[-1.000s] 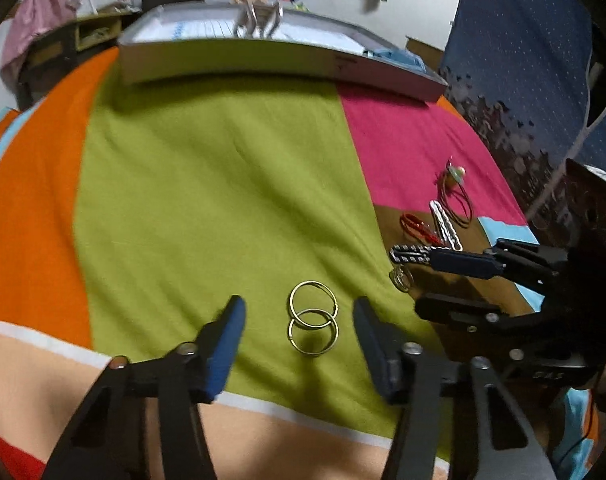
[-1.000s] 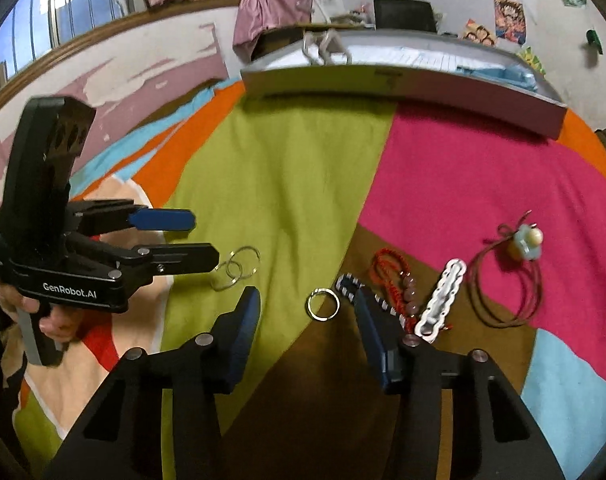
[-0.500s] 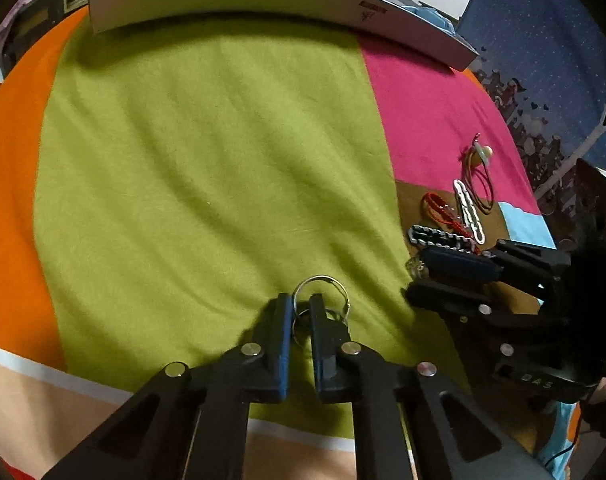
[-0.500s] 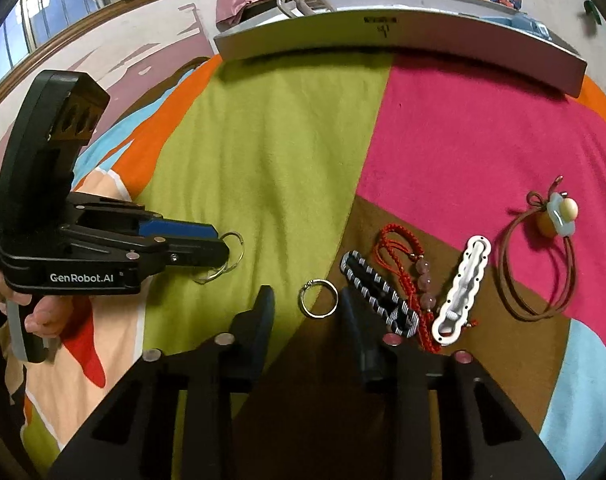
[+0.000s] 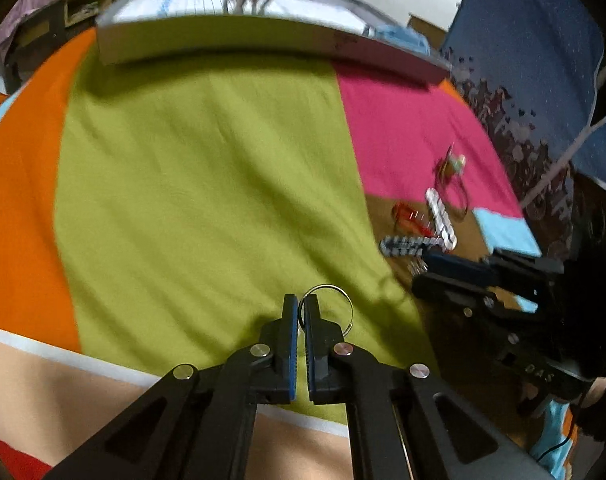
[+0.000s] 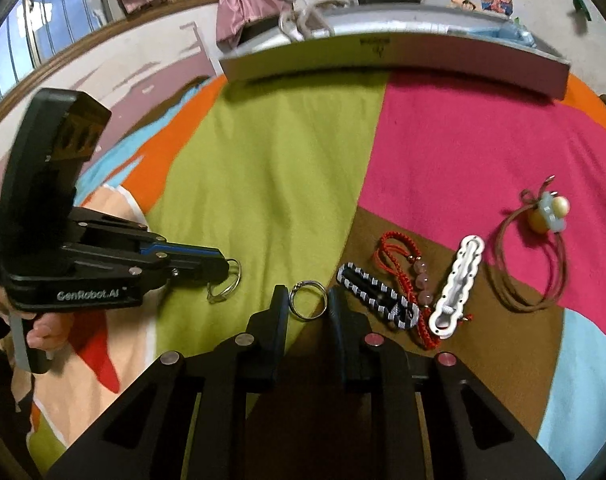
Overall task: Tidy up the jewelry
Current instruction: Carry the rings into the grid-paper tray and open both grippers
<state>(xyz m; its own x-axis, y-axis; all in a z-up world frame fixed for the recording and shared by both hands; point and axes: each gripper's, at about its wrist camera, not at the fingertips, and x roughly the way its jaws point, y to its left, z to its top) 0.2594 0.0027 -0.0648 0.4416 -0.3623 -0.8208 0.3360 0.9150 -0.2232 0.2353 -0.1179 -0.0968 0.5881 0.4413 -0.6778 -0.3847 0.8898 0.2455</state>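
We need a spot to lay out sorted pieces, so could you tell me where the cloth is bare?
The green panel is bare from the grey tray down to the left gripper, as is most of the pink panel. The brown patch is crowded with clips and cords beside the right gripper.

Silver ring (image 6: 307, 301) between closing hand-held gripper (image 6: 307, 300) jaws

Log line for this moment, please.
left gripper: shut on gold hoops | right gripper: closing around silver ring

Both wrist cameras look steeply down, close over the patchwork bedspread (image 5: 207, 184); each frames the other tongs and the far tray (image 6: 383, 56).
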